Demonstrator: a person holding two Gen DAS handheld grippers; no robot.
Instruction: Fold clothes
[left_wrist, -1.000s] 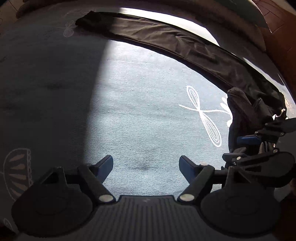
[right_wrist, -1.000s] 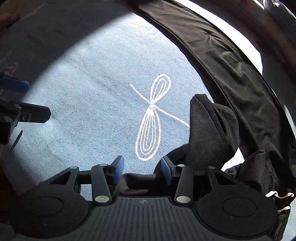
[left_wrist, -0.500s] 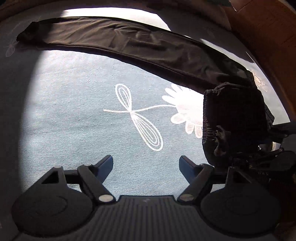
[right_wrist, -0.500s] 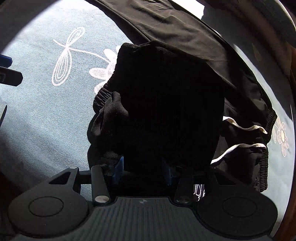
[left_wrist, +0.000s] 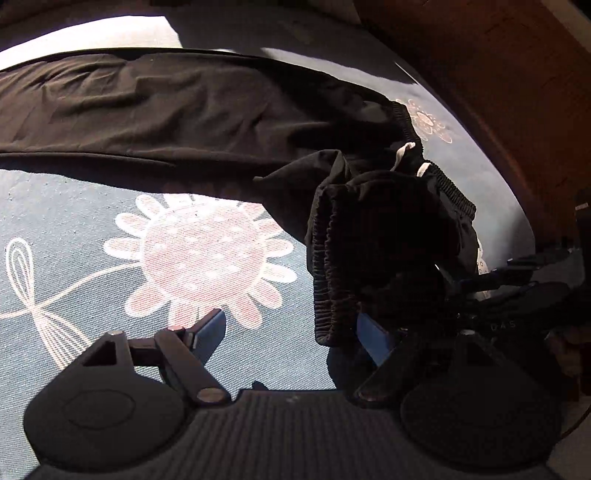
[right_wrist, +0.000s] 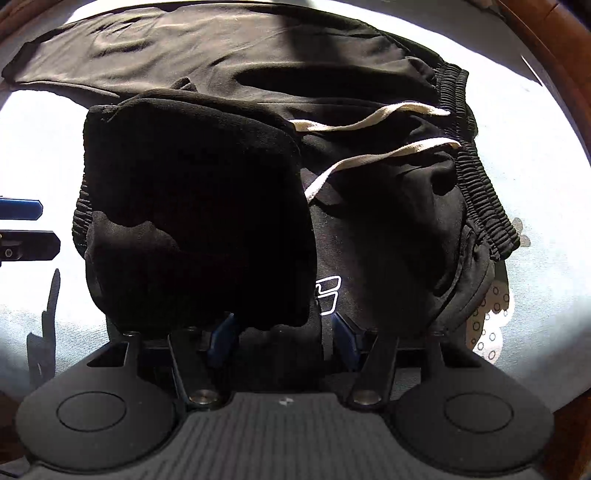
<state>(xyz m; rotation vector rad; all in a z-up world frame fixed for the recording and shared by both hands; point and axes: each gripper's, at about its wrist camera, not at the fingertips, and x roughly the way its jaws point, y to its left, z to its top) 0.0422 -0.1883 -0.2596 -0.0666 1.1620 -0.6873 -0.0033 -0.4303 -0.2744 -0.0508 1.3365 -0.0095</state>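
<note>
Nearest, black fabric of the trousers (right_wrist: 207, 206) is seen between the opening jaws of the right hand-held gripper (right_wrist: 280, 332). The left hand-held gripper (left_wrist: 291, 332) is held wide apart, gripping nothing. Beyond, one trouser leg (left_wrist: 147, 110) is laid flat across the patterned bedspread (left_wrist: 92, 206).

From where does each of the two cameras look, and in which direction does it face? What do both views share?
Left wrist: sits behind the left gripper, facing down at the flowered bedspread; its jaws stand open, and the right gripper shows at the right edge.
Right wrist: sits behind the right gripper, facing steeply down; its jaws are opening, with the folded cuff end between them.
Shared: the black trousers, their white drawstring and the bedspread.
</note>
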